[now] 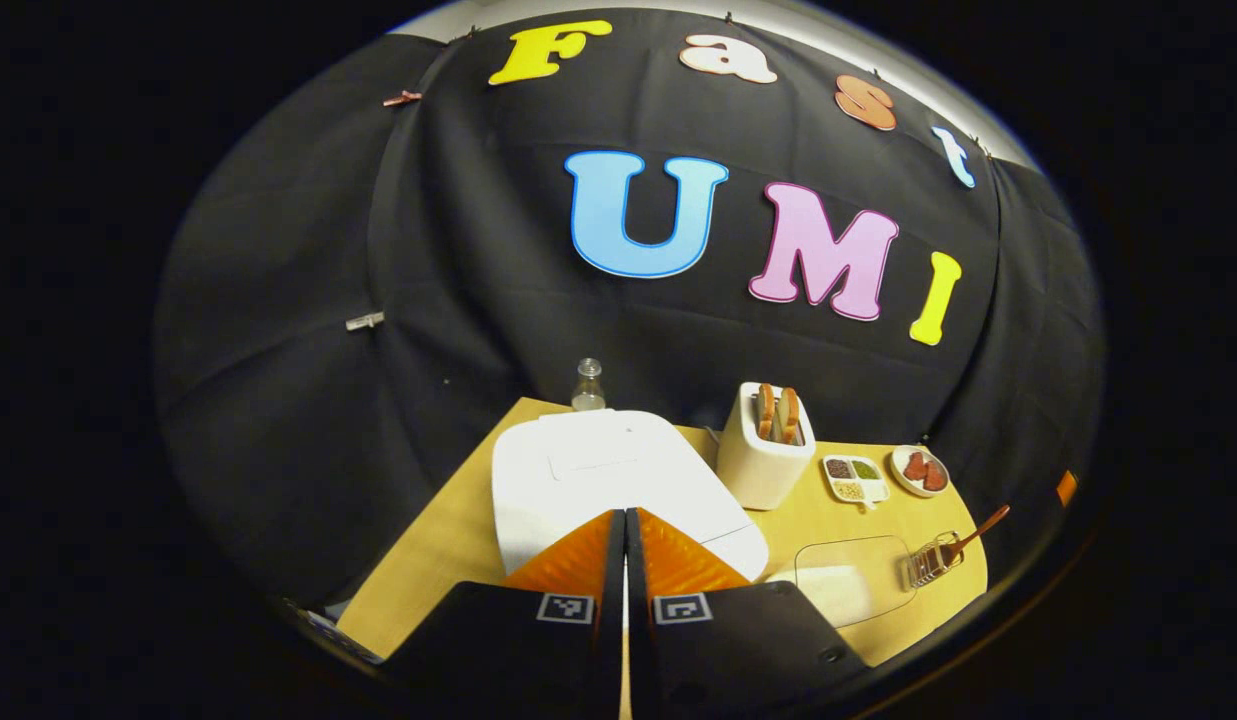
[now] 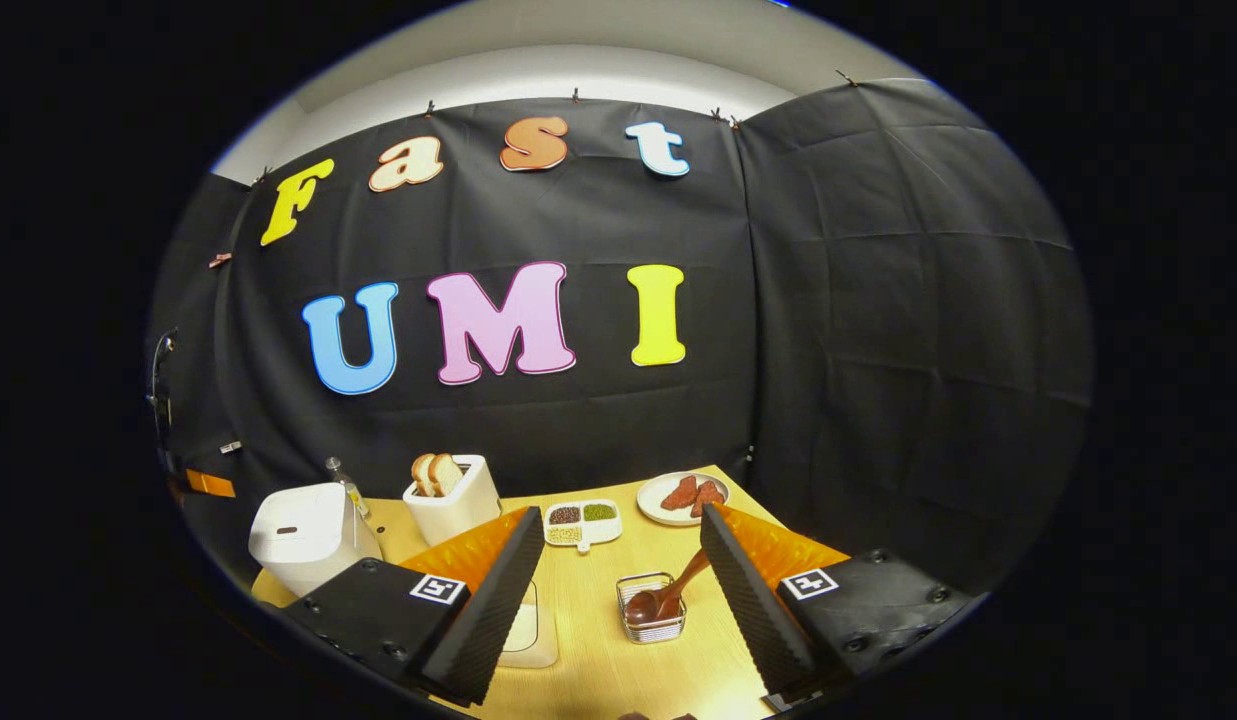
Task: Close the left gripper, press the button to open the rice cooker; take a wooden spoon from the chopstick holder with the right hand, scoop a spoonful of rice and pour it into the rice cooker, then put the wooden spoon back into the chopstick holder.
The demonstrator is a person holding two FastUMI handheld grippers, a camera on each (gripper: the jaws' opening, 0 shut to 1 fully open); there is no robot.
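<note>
My left gripper (image 1: 625, 545) has its two fingers pressed together with nothing between them, and it points down at the white rice cooker (image 1: 618, 480), just above its near edge. The lid is down. In the left gripper view I cannot see the button itself, but in the right gripper view a small dark mark sits on the front face of the cooker (image 2: 303, 535); I think that is the button.

My right gripper (image 2: 618, 590) has its fingers wide apart and holds nothing. Between them, a little farther on the wooden table (image 2: 598, 670), stands the wire chopstick holder (image 2: 651, 608) with the wooden spoon (image 2: 668, 595) leaning in it, handle up toward the right.

I judge the step in hand is pressing the button. To do it well, I should keep the left fingers together as one blunt tip, bring it square to the button and push straight, so the light cooker does not slide.

About writing: I can read no brand or label on the cooker, the toaster (image 1: 765, 455) or the glass bottle (image 1: 588, 385). Each gripper carries small square markers, not text.
</note>
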